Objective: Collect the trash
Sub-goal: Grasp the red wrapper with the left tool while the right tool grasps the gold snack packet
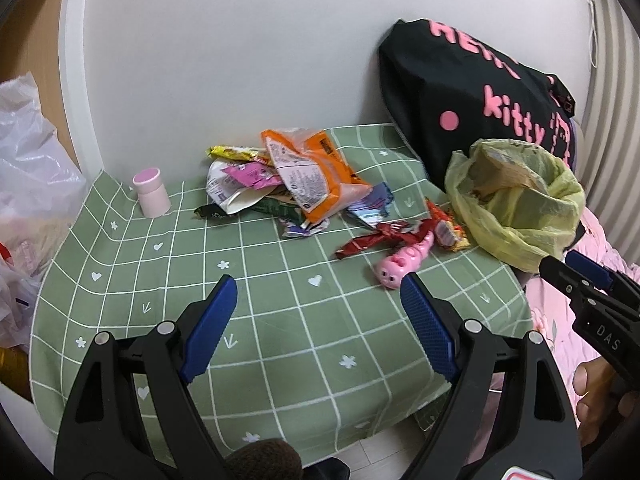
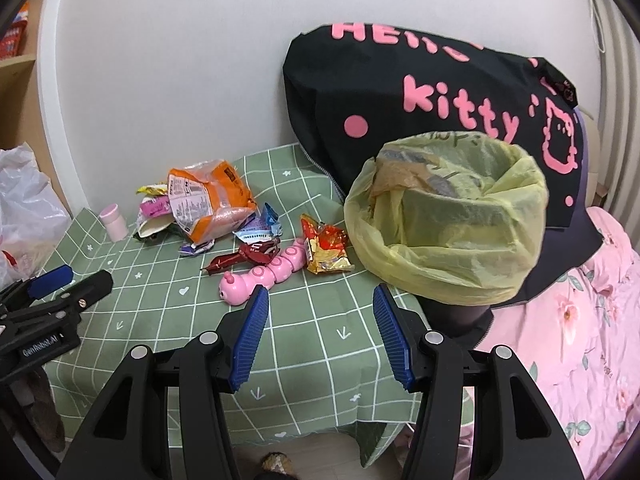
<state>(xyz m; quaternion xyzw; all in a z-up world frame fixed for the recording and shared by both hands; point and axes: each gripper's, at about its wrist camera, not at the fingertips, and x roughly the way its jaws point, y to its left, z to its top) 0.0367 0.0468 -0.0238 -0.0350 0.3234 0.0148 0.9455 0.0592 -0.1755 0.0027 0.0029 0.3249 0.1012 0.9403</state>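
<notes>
Both tongs, left (image 1: pixel 318 290) and right (image 2: pixel 320 300), hover released and empty over the tabletop (image 1: pixel 280 320), since the wrappers (image 1: pixel 296 176) lie heaped beside the yellow bag (image 2: pixel 444 236) gaping to receive them.

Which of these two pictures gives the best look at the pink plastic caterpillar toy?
The right wrist view: the pink plastic caterpillar toy shows its face, antennae and segments. In the left wrist view the toy lies farther off, its tail among wrappers.
</notes>
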